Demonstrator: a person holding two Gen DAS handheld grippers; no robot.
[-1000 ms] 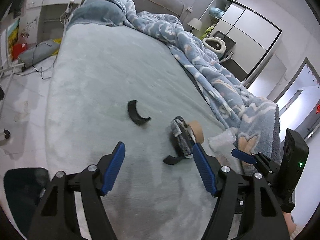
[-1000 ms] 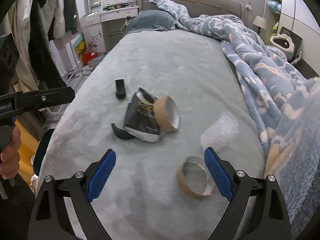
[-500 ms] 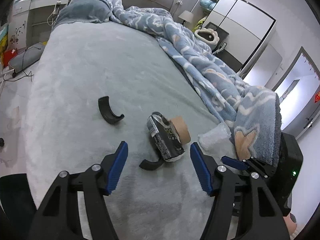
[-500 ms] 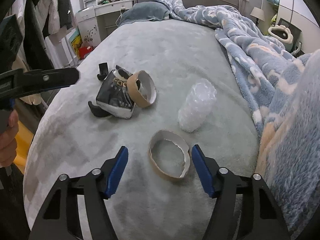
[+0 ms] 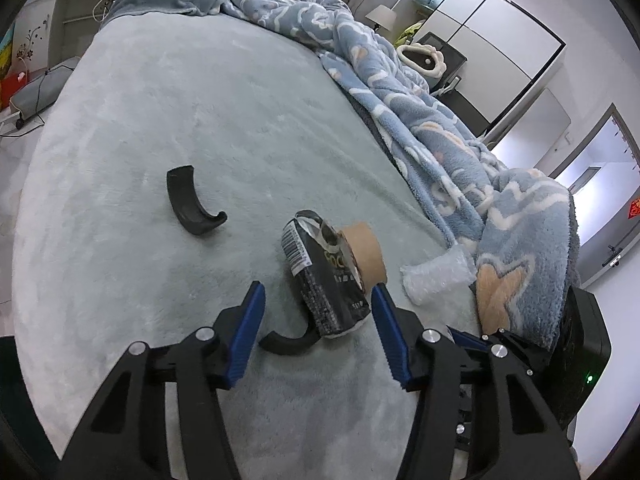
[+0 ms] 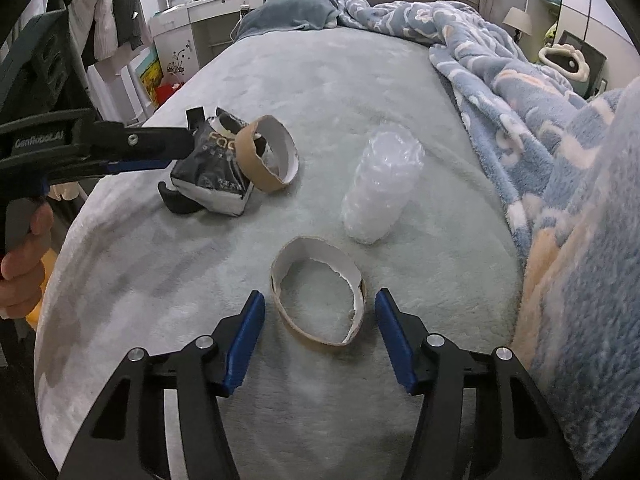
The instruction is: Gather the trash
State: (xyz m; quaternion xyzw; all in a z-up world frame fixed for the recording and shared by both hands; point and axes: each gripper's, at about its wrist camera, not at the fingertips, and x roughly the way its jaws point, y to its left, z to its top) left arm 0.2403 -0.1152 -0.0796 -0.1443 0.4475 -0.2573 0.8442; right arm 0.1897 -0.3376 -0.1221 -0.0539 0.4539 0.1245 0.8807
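Note:
Trash lies on a grey-green bed. A black snack bag (image 5: 325,280) (image 6: 214,170) leans against a brown tape core (image 5: 366,252) (image 6: 266,156). Under the bag's near end lies a black curved plastic piece (image 5: 286,342); another one (image 5: 190,204) lies further left. A torn cardboard ring (image 6: 318,300) and a clear crumpled plastic wrap (image 6: 380,188) (image 5: 436,276) lie to the right. My left gripper (image 5: 318,322) is open with the bag's near end between its fingers. My right gripper (image 6: 320,332) is open, straddling the torn ring.
A blue patterned blanket (image 5: 420,120) (image 6: 540,128) is heaped along the bed's right side. A pillow (image 6: 288,14) lies at the headboard. A white dresser (image 6: 200,28) and hanging clothes stand left of the bed; a wardrobe (image 5: 492,52) stands right.
Both grippers have moved forward and down. The left one has closed in on the black bag, the right one on the torn cardboard ring. Both stay open.

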